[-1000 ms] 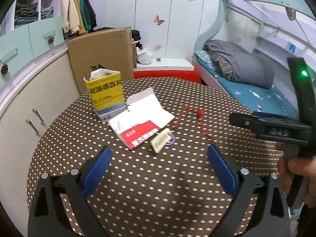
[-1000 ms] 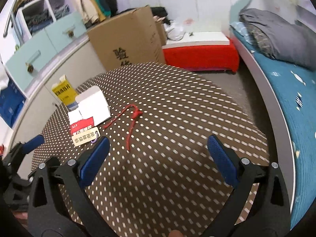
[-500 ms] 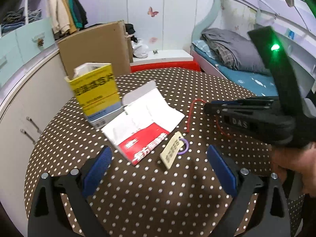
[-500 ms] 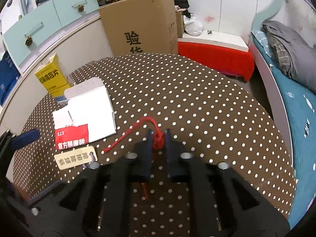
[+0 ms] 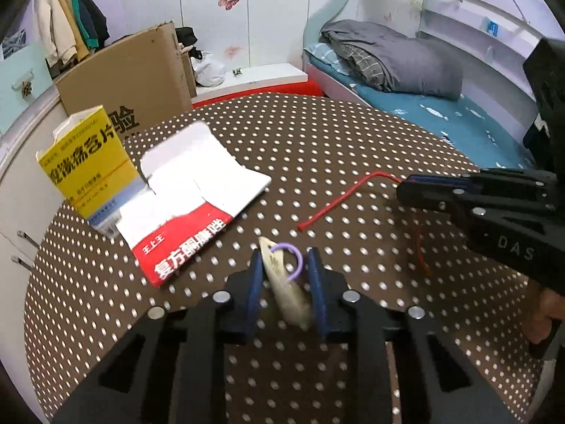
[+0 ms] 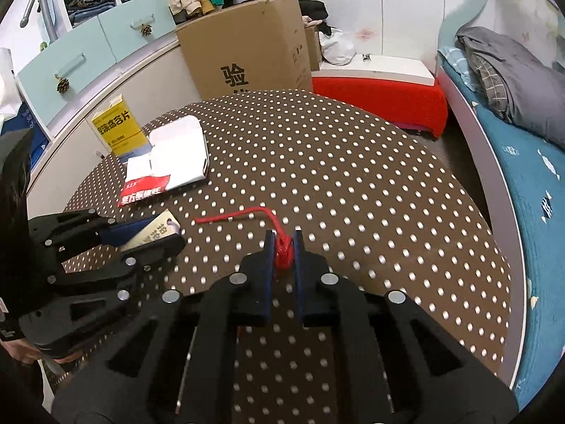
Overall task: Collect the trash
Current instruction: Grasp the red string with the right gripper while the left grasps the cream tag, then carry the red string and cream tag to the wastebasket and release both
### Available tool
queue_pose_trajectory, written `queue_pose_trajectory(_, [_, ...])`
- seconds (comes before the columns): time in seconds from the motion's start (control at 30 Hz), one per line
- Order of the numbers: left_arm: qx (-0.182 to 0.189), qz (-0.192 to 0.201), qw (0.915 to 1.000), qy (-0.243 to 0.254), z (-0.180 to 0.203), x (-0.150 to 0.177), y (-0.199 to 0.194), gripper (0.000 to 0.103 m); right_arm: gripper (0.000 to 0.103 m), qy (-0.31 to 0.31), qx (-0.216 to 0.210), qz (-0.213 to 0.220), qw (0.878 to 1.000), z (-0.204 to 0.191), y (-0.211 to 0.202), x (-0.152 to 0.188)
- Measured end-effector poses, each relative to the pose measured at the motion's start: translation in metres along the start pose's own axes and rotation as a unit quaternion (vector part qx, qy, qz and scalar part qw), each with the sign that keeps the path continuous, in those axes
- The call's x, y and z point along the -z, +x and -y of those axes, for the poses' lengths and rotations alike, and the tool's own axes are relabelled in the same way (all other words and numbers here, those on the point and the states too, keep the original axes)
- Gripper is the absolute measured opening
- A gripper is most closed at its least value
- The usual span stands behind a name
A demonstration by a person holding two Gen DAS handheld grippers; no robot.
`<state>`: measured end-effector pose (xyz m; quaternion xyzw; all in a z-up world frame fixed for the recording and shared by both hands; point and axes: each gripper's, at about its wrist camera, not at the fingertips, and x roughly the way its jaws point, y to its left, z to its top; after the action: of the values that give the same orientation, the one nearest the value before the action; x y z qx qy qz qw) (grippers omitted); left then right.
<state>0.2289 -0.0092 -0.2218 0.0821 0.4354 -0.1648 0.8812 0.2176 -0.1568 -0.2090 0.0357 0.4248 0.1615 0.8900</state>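
Note:
My left gripper (image 5: 284, 265) is shut on a beige paper tag (image 5: 282, 282) with a purple loop, tilted on edge just above the dotted brown table (image 5: 317, 162). My right gripper (image 6: 283, 243) is shut on the knot of a red string (image 6: 240, 216), whose free end trails left on the table. The string (image 5: 339, 199) and the right gripper (image 5: 441, 187) also show in the left wrist view; the left gripper (image 6: 148, 235) with the tag (image 6: 159, 229) shows in the right wrist view. A flattened red-and-white box (image 5: 190, 205) and an upright yellow box (image 5: 88, 162) lie at the left.
A big cardboard carton (image 6: 247, 46) stands behind the table. A curved cabinet (image 6: 88, 56) runs along the left. A bed with grey bedding (image 5: 395, 56) is on the right, a red-and-white bench (image 6: 381, 84) at the back.
My left gripper moved forward and closed on the tag, tipping it on edge. My right gripper stays shut on the string's knot.

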Motion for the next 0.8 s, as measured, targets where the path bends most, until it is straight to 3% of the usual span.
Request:
queue_pose_trajectory(0.2, [0.002, 0.005, 1.0000, -0.002, 0.002, 0.000, 0.003, 0.033, 0.010, 0.005, 0.000, 0.001, 1.000, 0.005, -0.006, 0.007])
queue_pose_trajectory(0.23, [0.007, 0.005, 0.9999, -0.005, 0.002, -0.002, 0.004, 0.033, 0.010, 0.006, 0.001, 0.002, 1.000, 0.007, -0.007, 0.008])
queue_pose_trajectory(0.3, [0.013, 0.005, 0.9998, -0.013, 0.001, -0.004, 0.006, 0.022, 0.010, 0.008, 0.000, 0.005, 1.000, 0.009, -0.011, 0.009])
queue_pose_trajectory(0.4, [0.035, 0.002, 0.9990, -0.029, 0.000, -0.002, 0.003, 0.022, 0.010, 0.008, -0.002, 0.012, 1.000, 0.012, -0.020, 0.011])
queue_pose_trajectory(0.8, [0.048, 0.033, 0.9980, -0.026, 0.034, 0.013, -0.042, 0.022, 0.010, 0.004, 0.009, 0.059, 0.998, 0.030, -0.082, 0.016])
